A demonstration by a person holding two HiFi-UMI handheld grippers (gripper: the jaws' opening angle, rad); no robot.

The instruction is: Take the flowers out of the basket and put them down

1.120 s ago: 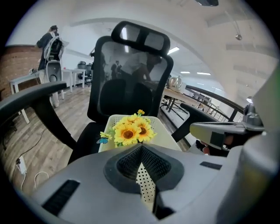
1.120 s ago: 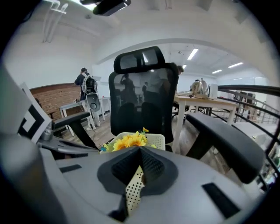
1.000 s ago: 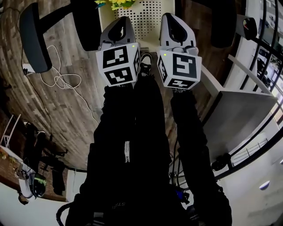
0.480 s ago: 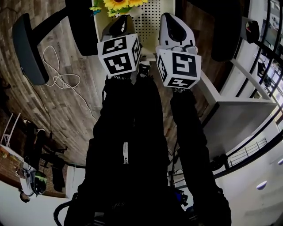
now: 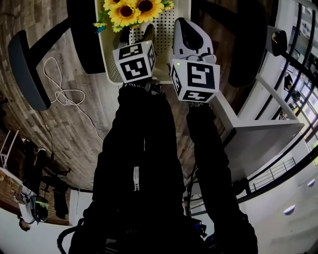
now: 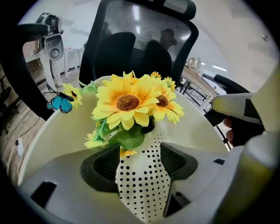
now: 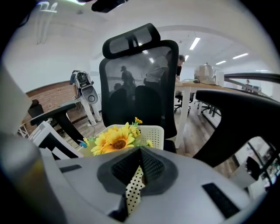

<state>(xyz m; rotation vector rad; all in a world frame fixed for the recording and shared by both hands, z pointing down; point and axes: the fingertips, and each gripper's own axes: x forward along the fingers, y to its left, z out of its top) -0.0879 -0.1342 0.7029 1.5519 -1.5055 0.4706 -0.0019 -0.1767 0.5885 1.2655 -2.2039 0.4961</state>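
Note:
Yellow sunflowers (image 5: 131, 11) stand in a white perforated basket (image 5: 164, 30) at the top of the head view, with a blue butterfly (image 6: 60, 103) on their left side. My left gripper (image 5: 144, 31) reaches down over the basket's near rim. Its jaws have just been opening, and the left gripper (image 6: 140, 151) now stands open just short of the sunflowers (image 6: 129, 103), with only the basket's dotted wall (image 6: 142, 183) showing in the gap. My right gripper (image 5: 183, 25) hovers beside it, farther back. The right gripper (image 7: 140, 151) has its tips together, and the flowers (image 7: 114, 141) lie ahead of it.
The basket sits on a black office chair (image 7: 140, 78). Another black chair (image 5: 30, 59) is at the left, over a wooden floor with a white cable (image 5: 62, 92). A white desk (image 5: 263, 139) stands to the right. The person's dark trouser legs (image 5: 149, 163) fill the middle.
Both grippers have moved forward and down toward the basket, the left one farther. The sunflowers have come more fully into the head view.

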